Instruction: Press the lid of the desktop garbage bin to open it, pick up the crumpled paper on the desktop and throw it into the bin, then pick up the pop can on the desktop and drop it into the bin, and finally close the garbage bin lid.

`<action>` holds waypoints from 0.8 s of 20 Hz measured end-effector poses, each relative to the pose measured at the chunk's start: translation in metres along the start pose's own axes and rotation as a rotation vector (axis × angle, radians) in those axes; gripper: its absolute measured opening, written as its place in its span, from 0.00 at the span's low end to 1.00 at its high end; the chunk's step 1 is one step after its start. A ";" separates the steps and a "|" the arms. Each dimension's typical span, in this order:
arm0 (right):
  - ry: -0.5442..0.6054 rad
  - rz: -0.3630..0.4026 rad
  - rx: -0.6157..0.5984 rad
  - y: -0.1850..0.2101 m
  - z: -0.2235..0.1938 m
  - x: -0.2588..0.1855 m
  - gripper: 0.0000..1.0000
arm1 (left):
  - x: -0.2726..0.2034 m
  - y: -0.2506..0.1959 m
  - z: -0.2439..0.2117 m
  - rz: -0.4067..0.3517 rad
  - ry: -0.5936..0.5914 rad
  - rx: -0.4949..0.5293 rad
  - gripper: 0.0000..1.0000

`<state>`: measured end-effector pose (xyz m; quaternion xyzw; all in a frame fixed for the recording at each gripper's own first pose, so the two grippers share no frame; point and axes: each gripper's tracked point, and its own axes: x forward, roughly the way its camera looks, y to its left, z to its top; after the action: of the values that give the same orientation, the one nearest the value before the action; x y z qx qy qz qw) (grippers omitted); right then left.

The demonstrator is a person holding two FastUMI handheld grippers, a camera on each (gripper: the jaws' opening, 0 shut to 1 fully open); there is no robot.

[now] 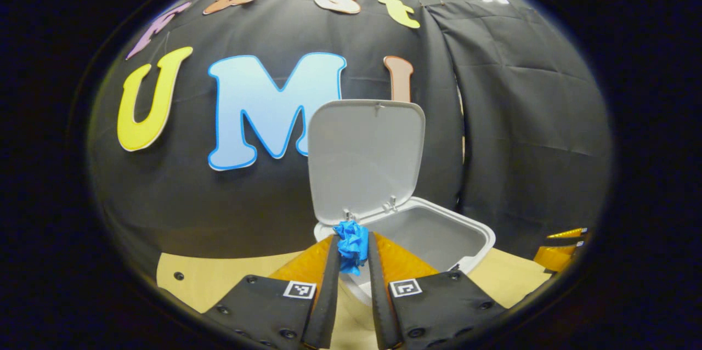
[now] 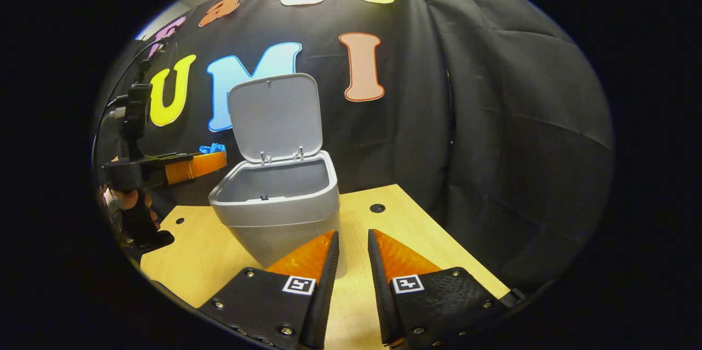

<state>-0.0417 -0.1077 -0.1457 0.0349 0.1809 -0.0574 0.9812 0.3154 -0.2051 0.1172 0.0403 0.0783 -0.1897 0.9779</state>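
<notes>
The left gripper (image 1: 352, 246) has its two fingers drawn close together on a ball of blue crumpled paper (image 1: 351, 244), which sits pinched between the tips and bulges out above and below them. It is held up off the table, right at the near rim of the bin (image 1: 471, 240), on the hinge side, so the paper hangs at the edge of the opening, not down inside it. In the right gripper view that same left gripper (image 2: 211, 157) shows from the side, level and raised, with a bit of the blue paper (image 2: 213, 148) poking out past its tips just left of the bin (image 2: 279, 213), and a hand (image 2: 123, 199) gripping its handle below. The bin's lid (image 1: 364, 158) stands upright on its hinges, fully open, and the grey inside of the bin is in plain sight; what lies at the bottom I cannot tell. The right gripper (image 2: 352, 251) waits low over the table (image 2: 417, 240), its fingers a narrow gap apart with nothing between them, pointing at the front of the bin from just beside it. The wooden table has a few small dark round holes (image 2: 377, 208) in its top.
</notes>
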 end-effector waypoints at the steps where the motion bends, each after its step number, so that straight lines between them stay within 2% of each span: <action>1: 0.001 -0.005 0.002 -0.002 0.000 -0.001 0.37 | 0.002 -0.004 0.000 -0.005 0.001 -0.003 0.32; 4: 0.005 -0.018 0.008 -0.007 -0.002 -0.003 0.36 | 0.006 -0.013 -0.002 -0.023 0.007 -0.007 0.78; 5: 0.006 -0.021 0.009 -0.008 -0.003 -0.004 0.36 | 0.007 -0.013 0.000 -0.023 0.004 -0.007 0.81; 8: 0.010 -0.023 0.012 -0.010 -0.005 -0.006 0.36 | 0.006 -0.015 0.004 -0.024 -0.006 0.001 0.98; 9: 0.011 -0.020 0.011 -0.009 -0.005 -0.007 0.36 | 0.004 -0.014 0.006 -0.020 -0.011 0.005 0.98; 10: 0.012 -0.017 0.010 -0.008 -0.007 -0.006 0.37 | 0.002 -0.011 0.008 -0.013 -0.019 0.007 0.93; 12: 0.013 -0.007 0.006 -0.006 -0.007 -0.006 0.36 | -0.004 -0.005 0.012 0.002 -0.027 0.004 0.98; 16: 0.019 0.027 -0.007 0.013 -0.008 -0.005 0.36 | -0.022 0.017 0.014 0.048 -0.037 -0.021 0.95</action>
<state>-0.0477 -0.0932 -0.1502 0.0342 0.1898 -0.0430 0.9803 0.3039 -0.1826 0.1352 0.0283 0.0614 -0.1662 0.9838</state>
